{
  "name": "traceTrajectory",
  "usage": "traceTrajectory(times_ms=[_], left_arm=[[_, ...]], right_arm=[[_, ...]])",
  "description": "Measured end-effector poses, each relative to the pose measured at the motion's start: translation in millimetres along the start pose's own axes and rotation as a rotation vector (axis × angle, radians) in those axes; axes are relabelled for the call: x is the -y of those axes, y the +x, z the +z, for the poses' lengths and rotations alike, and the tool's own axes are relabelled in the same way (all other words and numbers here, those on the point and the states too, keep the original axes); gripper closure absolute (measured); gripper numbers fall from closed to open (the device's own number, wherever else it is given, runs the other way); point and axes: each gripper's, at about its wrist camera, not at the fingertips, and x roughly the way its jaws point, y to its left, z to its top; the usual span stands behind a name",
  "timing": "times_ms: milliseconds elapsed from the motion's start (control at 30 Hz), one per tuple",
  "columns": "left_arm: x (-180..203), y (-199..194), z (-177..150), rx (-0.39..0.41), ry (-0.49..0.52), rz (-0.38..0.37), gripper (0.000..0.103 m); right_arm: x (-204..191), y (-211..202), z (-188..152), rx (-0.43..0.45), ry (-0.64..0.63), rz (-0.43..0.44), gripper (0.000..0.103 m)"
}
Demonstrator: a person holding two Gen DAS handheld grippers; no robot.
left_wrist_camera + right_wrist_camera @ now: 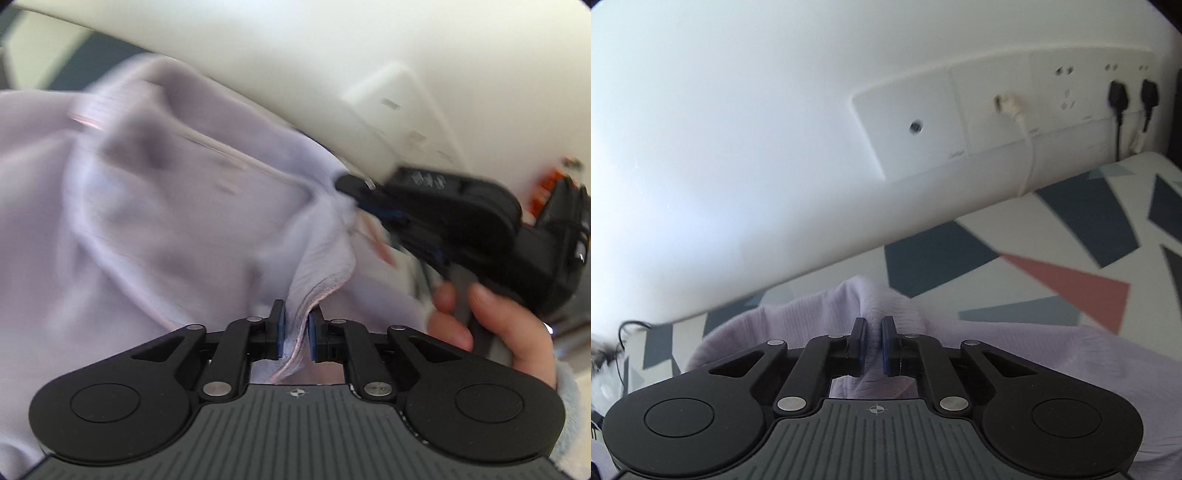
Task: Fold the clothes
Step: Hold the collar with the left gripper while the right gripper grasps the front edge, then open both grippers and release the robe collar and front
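A pale lilac garment (147, 221) with thin pink trim fills the left wrist view, lifted and blurred. My left gripper (295, 332) is shut on a hemmed edge of it. My right gripper (354, 188) shows in that view at the right, held by a hand (498, 325), its tips pinching another part of the same garment. In the right wrist view my right gripper (873, 345) is shut on a bunched fold of the lilac garment (812, 317), which drapes below and to the right.
A bed sheet (1052, 258) with navy, grey and red triangles lies under the garment. A white wall (738, 147) stands close behind, with a socket panel (997, 118), a white cable and two black plugs (1115, 96).
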Motion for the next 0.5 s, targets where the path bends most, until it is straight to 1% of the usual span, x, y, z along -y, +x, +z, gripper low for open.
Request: traceTrajectory(times_ms=[33, 67, 100, 233, 300, 333, 367, 433, 467, 500], left_arm=[[-3, -1, 1, 0.007, -0.004, 0.019, 0.089], [-1, -1, 1, 0.013, 0.019, 0.036, 0.088], [3, -1, 0, 0.018, 0.051, 0.055, 0.086], [25, 5, -3, 0.050, 0.199, 0.129, 0.066], [35, 12, -3, 0.068, 0.254, 0.153, 0.062], [39, 16, -3, 0.072, 0.265, 0.159, 0.062], [40, 20, -3, 0.073, 0.263, 0.156, 0.062], [38, 27, -2, 0.065, 0.227, 0.096, 0.067], [35, 29, -1, 0.054, 0.200, 0.042, 0.071], [31, 29, 1, 0.042, 0.171, -0.021, 0.077]], right_arm=[[-1, 6, -2, -0.004, 0.010, 0.009, 0.095], [-2, 10, -4, -0.003, 0.021, 0.017, 0.095], [-3, 12, -6, 0.000, 0.032, 0.023, 0.095], [-1, 13, -9, 0.009, 0.071, 0.033, 0.095], [4, 14, -8, 0.003, 0.089, 0.042, 0.095], [6, 14, -7, 0.001, 0.095, 0.048, 0.095], [8, 14, -6, 0.001, 0.099, 0.055, 0.095], [11, 12, -6, 0.009, 0.107, 0.065, 0.095], [13, 8, -5, 0.021, 0.118, 0.065, 0.095], [16, 4, -5, 0.036, 0.132, 0.064, 0.095]])
